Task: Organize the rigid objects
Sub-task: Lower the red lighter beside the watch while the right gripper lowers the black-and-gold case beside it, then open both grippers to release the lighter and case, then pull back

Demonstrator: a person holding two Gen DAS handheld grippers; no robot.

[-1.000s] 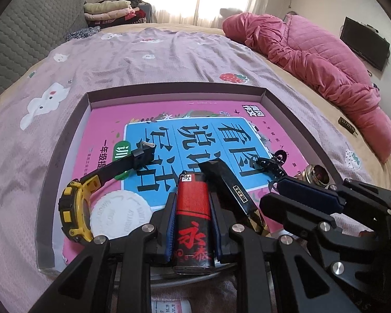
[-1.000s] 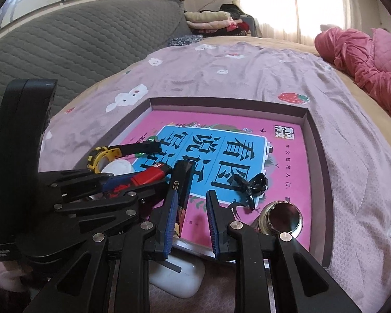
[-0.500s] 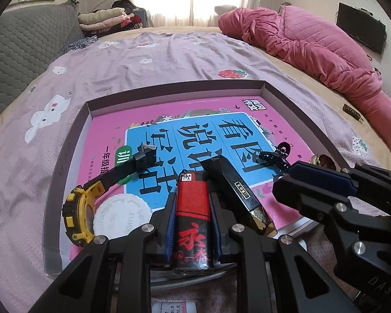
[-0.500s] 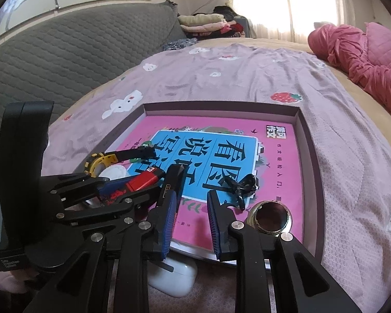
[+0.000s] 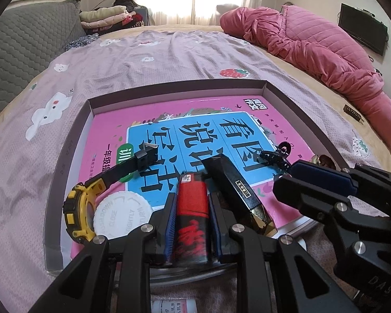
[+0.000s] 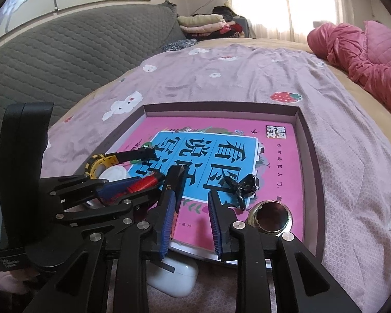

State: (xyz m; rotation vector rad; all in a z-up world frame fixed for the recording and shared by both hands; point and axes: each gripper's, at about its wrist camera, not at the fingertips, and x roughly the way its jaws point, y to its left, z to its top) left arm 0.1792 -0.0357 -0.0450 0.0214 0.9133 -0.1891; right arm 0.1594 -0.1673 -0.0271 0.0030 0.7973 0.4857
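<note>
Lighter (image 5: 191, 216), red and black, sits clamped between the blue pads of my left tongs (image 5: 191, 224) over the near edge of the shallow box (image 5: 65, 156) on the bed. In that box a pink book (image 5: 148, 114) carries a yellow watch (image 5: 80, 208), white cap (image 5: 122, 215), black bar (image 5: 237, 185), black clip (image 6: 241, 185) and brass ring (image 6: 271, 217). My right tongs (image 6: 190, 220) have just been opening; they stand narrowly apart, holding nothing.

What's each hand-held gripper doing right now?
Left: shut on the lighter.
Right: open, jaws just opening, nothing between them.
</note>
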